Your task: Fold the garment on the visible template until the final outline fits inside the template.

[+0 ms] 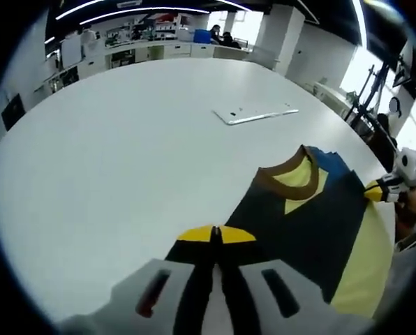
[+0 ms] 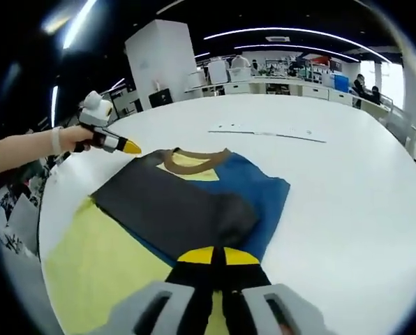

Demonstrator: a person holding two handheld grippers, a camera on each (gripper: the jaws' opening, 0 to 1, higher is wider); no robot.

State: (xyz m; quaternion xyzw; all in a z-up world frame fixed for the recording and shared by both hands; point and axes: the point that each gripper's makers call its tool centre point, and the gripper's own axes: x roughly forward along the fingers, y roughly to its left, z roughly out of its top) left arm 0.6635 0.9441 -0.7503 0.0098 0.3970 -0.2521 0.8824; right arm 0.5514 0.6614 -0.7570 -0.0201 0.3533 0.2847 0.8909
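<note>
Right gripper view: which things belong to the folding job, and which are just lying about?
Job:
- garment
- left gripper
- right gripper
- table

Lying about:
- thin white panel, apart from the garment
- background desks

Both views low over white table (image 1: 124, 160), facing, sharing garment (image 2: 187, 202)

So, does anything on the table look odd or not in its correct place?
Nothing is spilled or damaged. The garment lies half folded, its dark part doubled over the blue. The flat white template lies apart from it, farther across the table, so the garment is not on it.
</note>
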